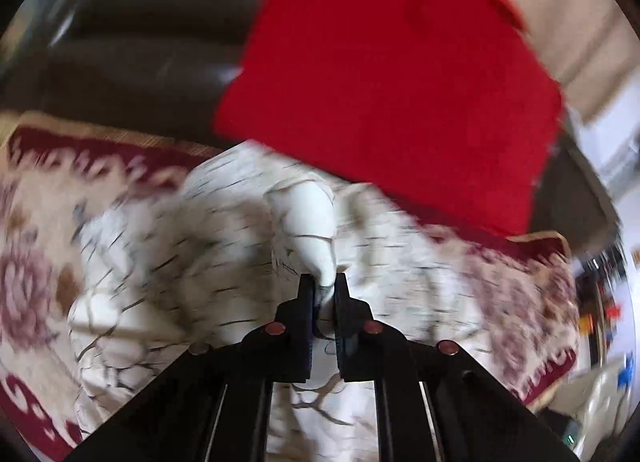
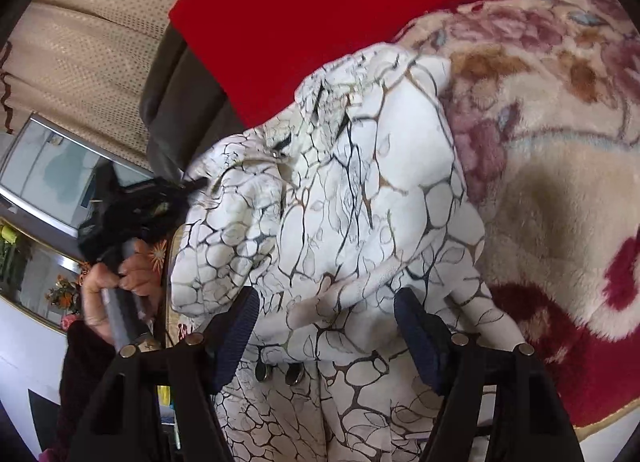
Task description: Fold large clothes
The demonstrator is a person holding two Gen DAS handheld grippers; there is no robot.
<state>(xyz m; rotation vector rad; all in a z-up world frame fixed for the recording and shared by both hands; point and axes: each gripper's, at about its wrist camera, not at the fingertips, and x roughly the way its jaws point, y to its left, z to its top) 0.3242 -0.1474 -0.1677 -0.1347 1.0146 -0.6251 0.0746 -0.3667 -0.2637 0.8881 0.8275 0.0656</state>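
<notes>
A white garment (image 1: 168,262) with a black and brown crackle print lies crumpled on a floral blanket (image 1: 36,270). My left gripper (image 1: 324,286) is shut on a raised fold of it, and the cloth is pinched between the two dark pads. In the right wrist view the same garment (image 2: 360,189) fills the middle, bunched in thick folds. My right gripper (image 2: 326,296) is open over it, with a fold lying between the blue pads but not squeezed. At the left of that view a hand (image 2: 136,274) holds the left gripper (image 2: 188,185) at the garment's edge.
A large red cloth (image 1: 400,81) lies beyond the garment, partly over the blanket. A dark leather sofa back (image 1: 140,41) stands behind. A beige curtain (image 2: 80,41) and a glass-fronted cabinet (image 2: 60,173) are off to the side.
</notes>
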